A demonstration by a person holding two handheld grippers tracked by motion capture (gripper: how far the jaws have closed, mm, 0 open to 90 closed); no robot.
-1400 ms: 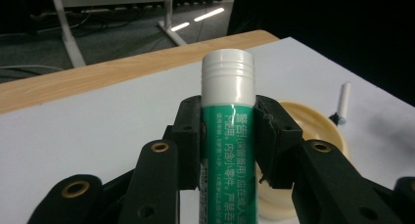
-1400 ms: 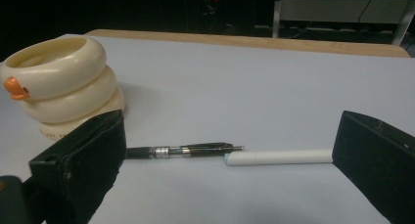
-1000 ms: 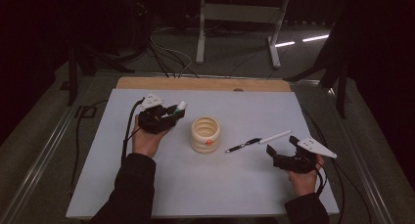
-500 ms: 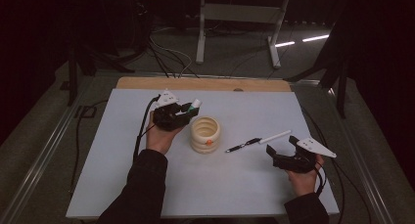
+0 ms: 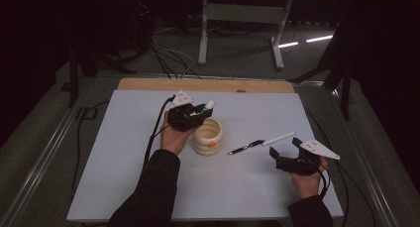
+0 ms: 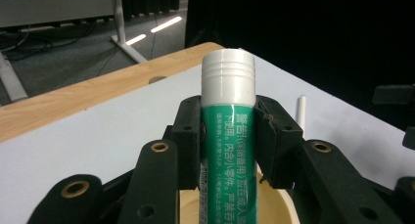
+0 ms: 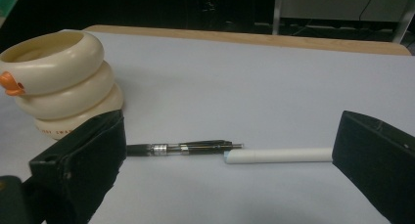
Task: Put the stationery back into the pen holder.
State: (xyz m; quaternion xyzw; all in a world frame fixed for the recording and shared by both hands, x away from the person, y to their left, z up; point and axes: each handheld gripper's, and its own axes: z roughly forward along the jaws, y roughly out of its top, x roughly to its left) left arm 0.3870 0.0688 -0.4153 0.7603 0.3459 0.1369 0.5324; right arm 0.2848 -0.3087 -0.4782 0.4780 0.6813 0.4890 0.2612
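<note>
Left gripper view: fingers (image 6: 183, 136) pinching green glue stick (image 6: 228, 131) (Chinese print, 警告), right gripper (image 5: 287, 153) spread.

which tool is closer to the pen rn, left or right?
Right. The right tool sits open just beside the pen, on the person's side. The left tool is over the cream cup's far rim, holding a glue stick.

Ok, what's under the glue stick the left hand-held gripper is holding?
The cream ringed holder: its open rim sits right below the glue stick. The stick's lower end and the holder's inside are covered by the left hand-held gripper.
</note>
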